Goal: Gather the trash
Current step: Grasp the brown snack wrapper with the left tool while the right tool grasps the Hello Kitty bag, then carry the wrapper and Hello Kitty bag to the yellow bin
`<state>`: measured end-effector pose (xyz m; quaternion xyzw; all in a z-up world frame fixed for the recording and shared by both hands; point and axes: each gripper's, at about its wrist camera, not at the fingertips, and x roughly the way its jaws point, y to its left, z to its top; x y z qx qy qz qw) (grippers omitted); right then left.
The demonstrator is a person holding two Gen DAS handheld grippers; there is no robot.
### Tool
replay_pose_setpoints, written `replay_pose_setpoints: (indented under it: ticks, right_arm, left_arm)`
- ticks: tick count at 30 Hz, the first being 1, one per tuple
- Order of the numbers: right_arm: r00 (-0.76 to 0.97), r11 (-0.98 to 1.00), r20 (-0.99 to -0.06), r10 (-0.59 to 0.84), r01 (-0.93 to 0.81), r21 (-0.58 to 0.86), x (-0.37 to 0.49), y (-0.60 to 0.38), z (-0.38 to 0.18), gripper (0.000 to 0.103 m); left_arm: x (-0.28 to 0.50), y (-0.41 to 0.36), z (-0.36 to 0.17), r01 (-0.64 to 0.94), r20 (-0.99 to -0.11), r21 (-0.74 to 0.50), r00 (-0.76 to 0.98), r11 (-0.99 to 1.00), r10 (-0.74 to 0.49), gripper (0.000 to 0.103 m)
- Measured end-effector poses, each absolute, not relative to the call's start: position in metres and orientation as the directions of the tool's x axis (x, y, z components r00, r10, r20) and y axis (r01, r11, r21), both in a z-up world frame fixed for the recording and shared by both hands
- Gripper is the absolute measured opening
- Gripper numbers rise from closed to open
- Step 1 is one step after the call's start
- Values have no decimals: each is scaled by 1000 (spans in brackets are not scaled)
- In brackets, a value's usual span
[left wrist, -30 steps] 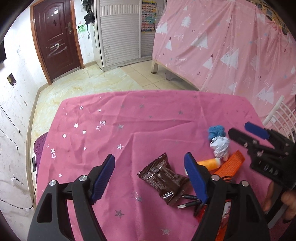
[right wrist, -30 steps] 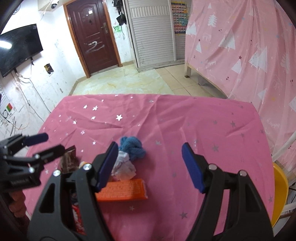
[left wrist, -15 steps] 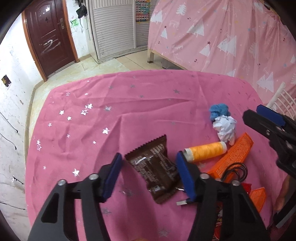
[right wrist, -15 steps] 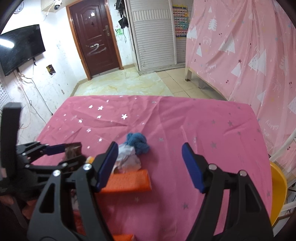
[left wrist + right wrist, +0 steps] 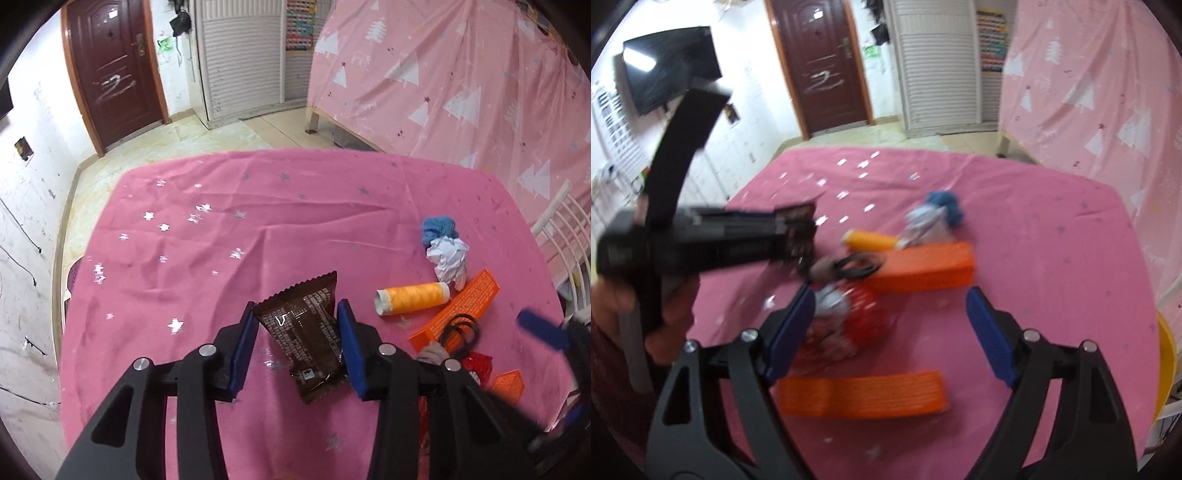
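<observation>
My left gripper [image 5: 297, 325] is shut on a brown snack wrapper [image 5: 306, 332], its blue pads pressing both sides. The right wrist view shows it holding the wrapper [image 5: 796, 229] just above the pink tablecloth [image 5: 221, 229]. My right gripper [image 5: 890, 325] is open and empty above a red packet [image 5: 846, 317] and a flat orange wrapper [image 5: 860, 393]. A crumpled white paper [image 5: 448, 258], a blue cloth ball [image 5: 437, 227], an orange thread spool [image 5: 412, 298] and an orange box [image 5: 461, 306] lie to the right.
A black cable coil [image 5: 460, 330] rests on the orange box. A white chair [image 5: 565, 229] stands at the table's right edge, with a yellow seat [image 5: 1165, 354] beside it. A pink tree-print curtain [image 5: 461, 74] hangs behind.
My left gripper moved forward and closed on the brown wrapper. My right gripper swung down and left over the red packet and orange wrappers.
</observation>
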<state>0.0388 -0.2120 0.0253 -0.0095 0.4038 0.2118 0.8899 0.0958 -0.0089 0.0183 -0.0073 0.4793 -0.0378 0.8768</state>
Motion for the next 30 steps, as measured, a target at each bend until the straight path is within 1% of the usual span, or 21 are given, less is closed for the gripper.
replay_pose_setpoints:
  ticks: [3,11,12,13,14,15,18,19,21,30]
  right_arm:
    - [553,891,-733,397,-422,165,34,-199,21,80]
    - [521,874,-753,402,-463,147,32,-175,17,80]
    - [520,875,-756,399,-463,143,32,-174,17,79]
    - [521,874,-757,394,-466,135,31,-172,16,75]
    - [523,876,-758,389,-465,128,31,-171,17,65]
    - [522,875,-760,388,-467,126,30,-170,17,60]
    - [522,870,-754,398,-476,129,29,-171,19,49]
    - [525,869,-752,397,-479,125,27,-171,20,47]
    - [539,873,-746,391,-474,115,24,-172,23,39]
    - [588,886,-701,404,-443,139,19,-192,42,37]
  left_arm:
    - [91,-1,27,49,-829,-54,555,997,-72,37]
    - [72,14,49,23,-795,-56,604,998,-58,37]
    - [72,15,51,21,-792,-58,607,998,-59,37]
    - [71,17,54,19,-789,-60,611,998,-59,37]
    - [70,18,56,18,-787,-61,615,998,-59,37]
    - [68,19,58,16,-784,-64,617,998,-61,37]
    - [65,22,60,15,-781,-69,622,998,-63,37]
    - [64,22,60,14,-780,-70,622,997,-63,37]
    - [64,23,62,13,-780,-74,622,997,-66,37]
    - [58,13,73,25,-769,-69,636,997,-69,37]
